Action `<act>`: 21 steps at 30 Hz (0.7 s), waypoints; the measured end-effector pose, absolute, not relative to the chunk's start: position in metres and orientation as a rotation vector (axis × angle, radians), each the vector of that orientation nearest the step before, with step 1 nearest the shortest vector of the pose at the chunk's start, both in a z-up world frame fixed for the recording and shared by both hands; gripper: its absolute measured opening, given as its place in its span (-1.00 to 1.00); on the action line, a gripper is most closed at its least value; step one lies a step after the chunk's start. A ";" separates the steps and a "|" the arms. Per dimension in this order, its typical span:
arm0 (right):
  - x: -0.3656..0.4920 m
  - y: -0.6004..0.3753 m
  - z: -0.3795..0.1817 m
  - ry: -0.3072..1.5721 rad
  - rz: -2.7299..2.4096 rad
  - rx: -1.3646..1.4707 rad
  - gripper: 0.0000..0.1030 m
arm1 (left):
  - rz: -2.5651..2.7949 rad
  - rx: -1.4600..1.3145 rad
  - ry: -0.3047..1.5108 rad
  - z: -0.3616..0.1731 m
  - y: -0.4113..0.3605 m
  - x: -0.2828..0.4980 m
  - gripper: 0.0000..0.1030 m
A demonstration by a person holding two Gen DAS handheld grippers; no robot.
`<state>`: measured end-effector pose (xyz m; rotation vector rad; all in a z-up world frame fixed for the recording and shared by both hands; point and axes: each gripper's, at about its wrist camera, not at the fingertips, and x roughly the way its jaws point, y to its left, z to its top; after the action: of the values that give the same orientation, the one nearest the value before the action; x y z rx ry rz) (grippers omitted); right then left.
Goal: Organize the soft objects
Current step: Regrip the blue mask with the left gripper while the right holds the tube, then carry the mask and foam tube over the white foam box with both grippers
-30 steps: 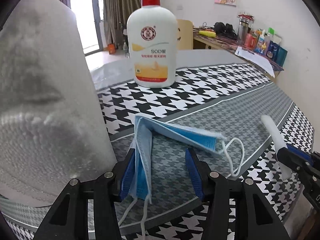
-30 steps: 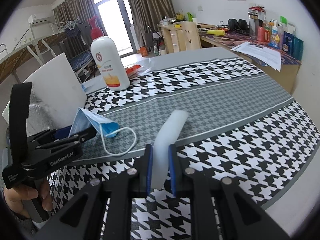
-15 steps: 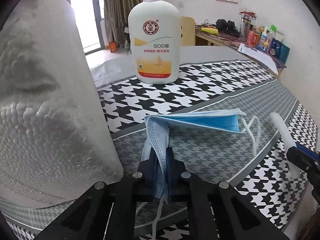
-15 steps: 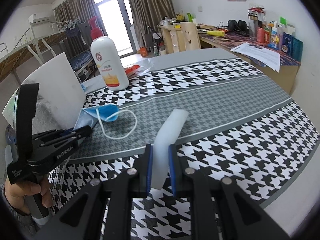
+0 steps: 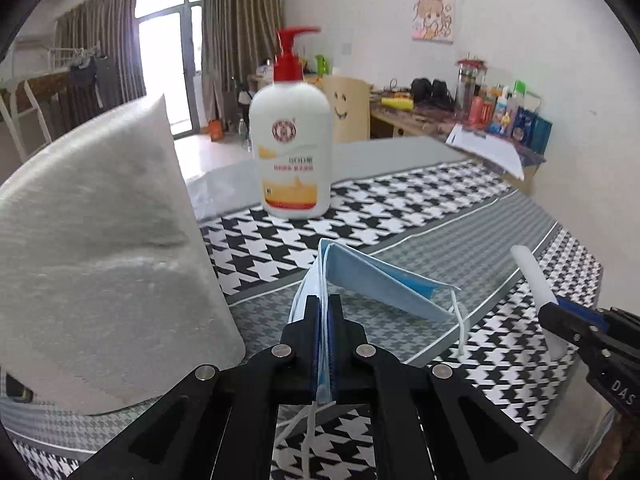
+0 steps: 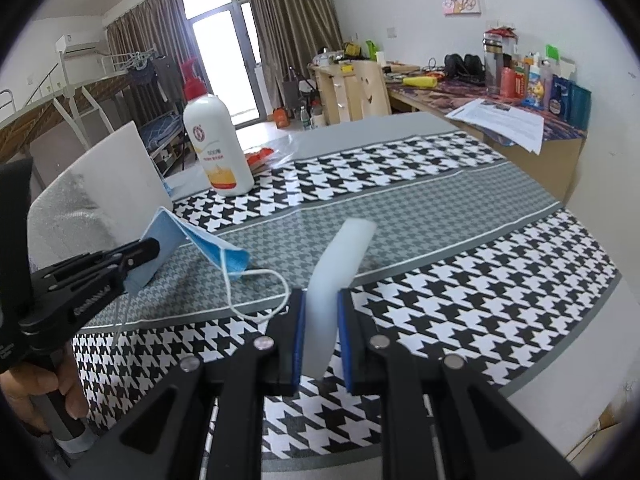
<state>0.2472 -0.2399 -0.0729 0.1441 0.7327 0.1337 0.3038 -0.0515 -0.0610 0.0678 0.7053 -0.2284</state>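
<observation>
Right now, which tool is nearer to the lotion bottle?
Left. The left tool, shut on the blue mask, sits just in front of the lotion bottle; the right tool holds the white foam strip farther away.

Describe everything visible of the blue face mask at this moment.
The face mask is a light blue, pleated, thin fabric-like disposable, folded over on itself with a darker blue inner face showing near one end. White elastic ear loops trail from it, one lying on the houndstooth tablecloth. The left tongs are shut on its folded edge, holding that end raised, and the far end droops toward the cloth.
</observation>
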 end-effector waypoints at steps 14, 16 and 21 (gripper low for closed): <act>0.211 -0.229 -0.039 0.635 0.176 0.113 -0.63 | -0.220 0.055 0.560 -0.016 -0.047 0.250 -0.93; 0.205 -0.227 -0.035 0.619 0.185 0.107 -0.63 | -0.208 0.055 0.540 -0.011 -0.043 0.241 -0.93; 0.190 -0.220 -0.026 0.583 0.212 0.088 -0.63 | -0.167 0.042 0.478 0.002 -0.033 0.215 -0.93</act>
<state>0.1900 -0.2196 -0.0257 0.0876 0.5827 0.2124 0.2150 -0.0329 0.0015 0.0416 0.4783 -0.1667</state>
